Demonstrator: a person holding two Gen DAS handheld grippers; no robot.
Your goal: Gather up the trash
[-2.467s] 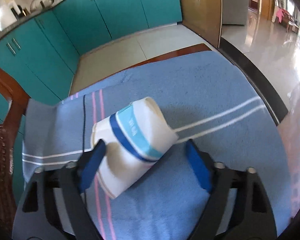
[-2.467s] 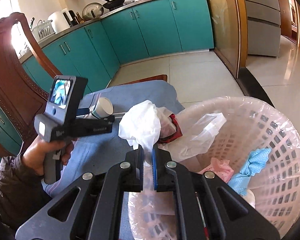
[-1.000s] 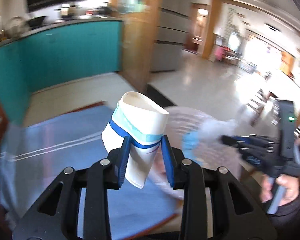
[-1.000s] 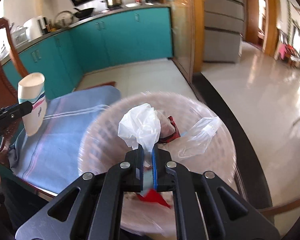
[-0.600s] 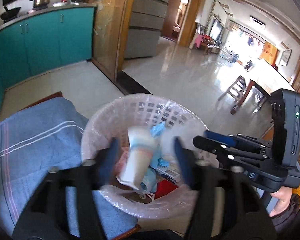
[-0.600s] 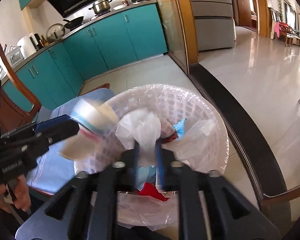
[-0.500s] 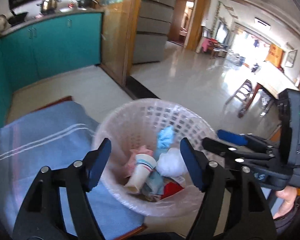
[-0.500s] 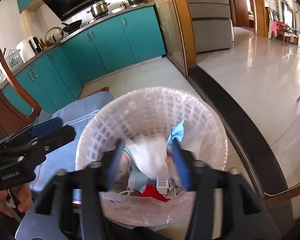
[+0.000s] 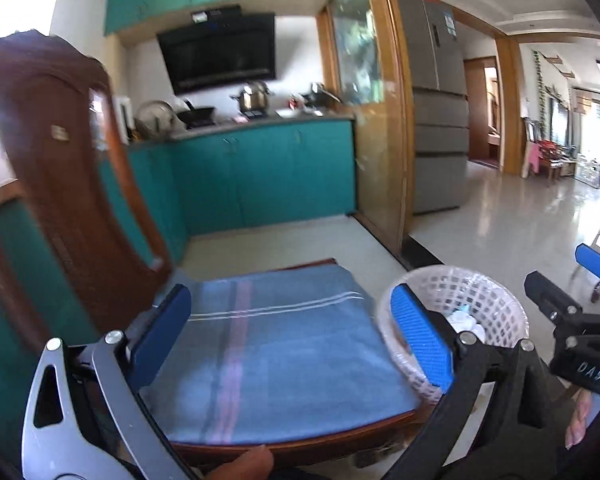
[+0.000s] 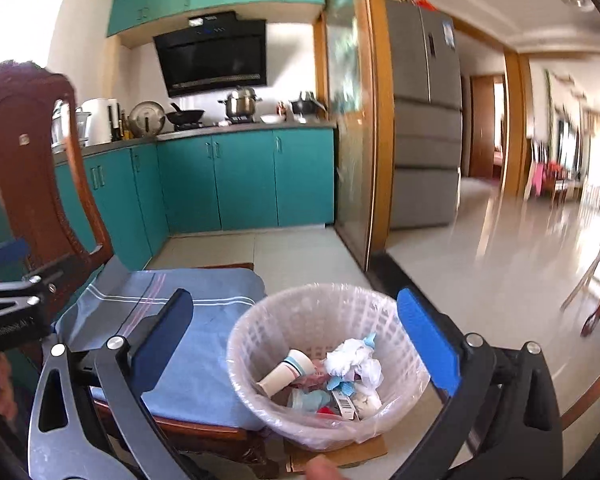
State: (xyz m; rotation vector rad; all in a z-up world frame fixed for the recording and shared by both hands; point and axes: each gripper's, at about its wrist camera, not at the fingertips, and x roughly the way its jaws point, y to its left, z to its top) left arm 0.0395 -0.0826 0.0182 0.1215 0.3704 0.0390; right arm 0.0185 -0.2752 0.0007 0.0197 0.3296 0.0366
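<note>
Both tools opening, left tool [image 9: 292, 332] and right tool [image 10: 300, 332] emptied; cup [image 10: 286, 374] and tissue [image 10: 354, 362] now lying in bin [image 10: 256, 328], at 6 o'clock.

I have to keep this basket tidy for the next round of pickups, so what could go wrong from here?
The wastebasket stands right against the chair's edge, so a swing of either open claw could tip it. The paper cup lies tilted on the pile with its mouth low, so any dregs could leak into the liner. The crumpled white plastic sits loosely on top and may spring up.
</note>
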